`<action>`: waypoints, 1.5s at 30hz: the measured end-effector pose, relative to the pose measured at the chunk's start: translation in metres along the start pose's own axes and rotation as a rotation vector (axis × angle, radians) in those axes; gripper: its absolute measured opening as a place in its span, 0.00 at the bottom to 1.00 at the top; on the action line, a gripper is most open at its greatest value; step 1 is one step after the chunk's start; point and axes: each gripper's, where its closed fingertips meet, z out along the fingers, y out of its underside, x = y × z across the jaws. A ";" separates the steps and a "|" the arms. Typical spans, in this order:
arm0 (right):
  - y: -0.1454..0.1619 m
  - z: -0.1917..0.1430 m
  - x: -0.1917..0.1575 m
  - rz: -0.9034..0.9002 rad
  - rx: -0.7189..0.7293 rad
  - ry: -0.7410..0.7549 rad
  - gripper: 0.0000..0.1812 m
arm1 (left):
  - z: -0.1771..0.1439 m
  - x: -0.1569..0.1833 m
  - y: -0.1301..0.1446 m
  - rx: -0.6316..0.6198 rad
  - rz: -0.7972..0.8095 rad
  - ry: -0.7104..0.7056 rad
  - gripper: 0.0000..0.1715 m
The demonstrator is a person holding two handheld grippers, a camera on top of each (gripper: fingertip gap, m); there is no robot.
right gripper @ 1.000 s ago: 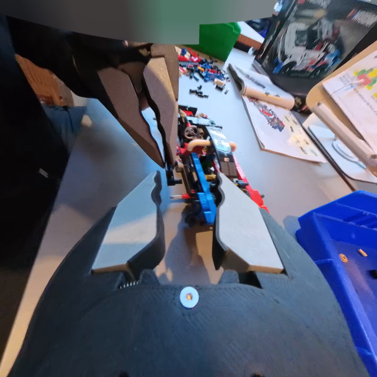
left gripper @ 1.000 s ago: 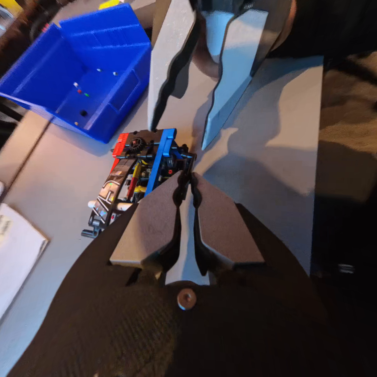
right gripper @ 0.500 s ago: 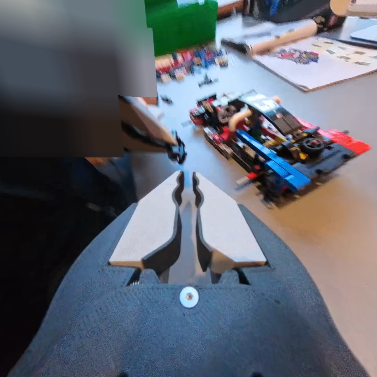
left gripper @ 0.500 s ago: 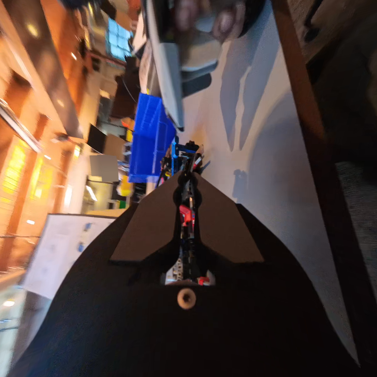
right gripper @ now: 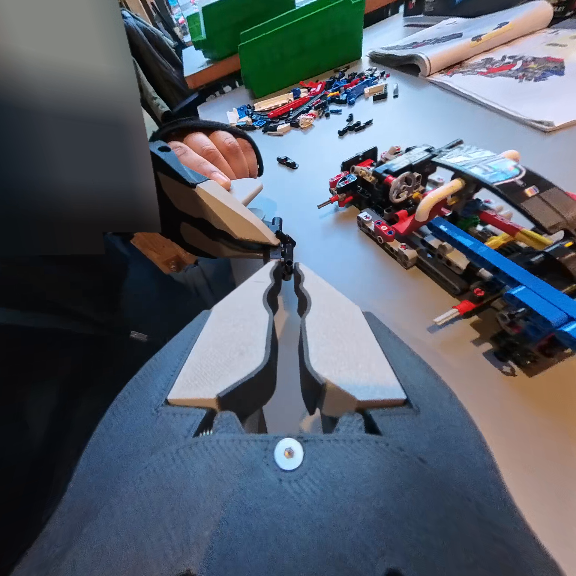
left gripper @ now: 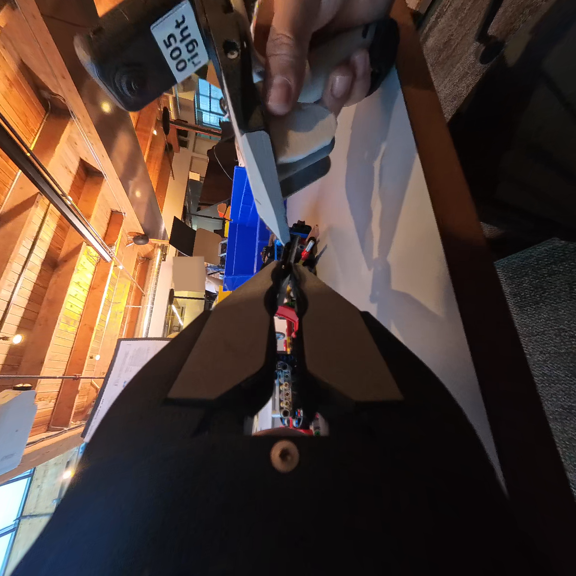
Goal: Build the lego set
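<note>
The part-built lego car, with a blue beam and red and black parts, lies on the grey table to the right. My left gripper comes in from the left, shut on a small black connector piece, held above the table edge. My right gripper is shut, with the piece's lower end between its tips. In the left wrist view, rolled sideways, the left gripper pinches the black piece. The right gripper meets it from above, and the car shows behind the fingers.
A pile of loose lego pieces and a single black piece lie behind the car. Green bins stand at the back. An open instruction booklet lies at the back right. A blue bin stands beyond the car. My two grippers' fingertips are within a few centimetres of each other.
The right gripper left the car's end, shut, and came to the black piece. The left gripper lifted off the car with the piece and rolled onto its side.
</note>
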 end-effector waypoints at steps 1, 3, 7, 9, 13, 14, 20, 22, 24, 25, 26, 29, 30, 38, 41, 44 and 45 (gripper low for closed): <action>0.000 0.001 0.000 -0.036 -0.002 0.018 0.02 | -0.001 0.001 0.000 -0.003 -0.005 0.003 0.01; 0.003 0.002 0.000 -0.135 -0.025 0.070 0.02 | -0.001 0.004 0.002 -0.013 -0.022 0.022 0.00; 0.012 0.006 0.004 -0.289 -0.104 0.155 0.02 | 0.002 0.012 0.006 -0.032 -0.023 0.064 0.01; 0.014 0.004 0.006 -0.260 -0.121 0.138 0.04 | 0.003 0.016 0.007 -0.036 -0.018 0.087 0.01; -0.003 -0.001 -0.001 -0.184 -0.055 -0.006 0.06 | 0.004 0.024 0.005 -0.019 0.021 0.122 0.00; -0.003 0.002 -0.001 -0.214 -0.075 -0.015 0.06 | 0.004 0.024 0.005 -0.017 0.027 0.116 0.00; 0.009 0.021 0.004 -0.315 -0.222 -0.044 0.06 | 0.004 0.027 0.009 -0.022 0.076 0.114 0.00; 0.008 0.022 0.004 -0.253 -0.219 -0.084 0.04 | 0.002 0.027 0.007 0.001 0.095 0.105 0.00; 0.002 0.021 0.004 -0.207 -0.181 -0.107 0.05 | 0.002 0.027 0.006 0.001 0.097 0.102 0.00; 0.001 0.021 0.004 -0.187 -0.168 -0.115 0.05 | 0.002 0.027 0.005 0.007 0.101 0.098 0.00; 0.001 0.022 0.003 -0.172 -0.173 -0.124 0.05 | 0.002 0.026 0.005 0.009 0.104 0.091 0.00; 0.007 0.025 0.001 -0.181 -0.197 -0.129 0.03 | 0.002 0.025 0.007 0.000 0.098 0.093 0.01; 0.006 0.026 0.000 -0.181 -0.192 -0.133 0.00 | 0.002 0.025 0.007 -0.001 0.098 0.087 0.00; 0.009 0.027 0.014 -0.124 -0.190 -0.083 0.00 | 0.002 0.026 0.008 -0.002 0.072 0.095 0.01; 0.000 0.025 0.006 -0.085 -0.140 -0.132 0.04 | 0.002 0.028 0.011 -0.008 0.086 0.096 0.00; 0.008 0.026 0.005 -0.070 -0.182 -0.153 0.07 | 0.002 0.026 0.007 0.000 0.094 0.088 0.00; 0.008 0.026 0.004 -0.063 -0.181 -0.164 0.06 | 0.002 0.026 0.007 -0.003 0.103 0.084 0.00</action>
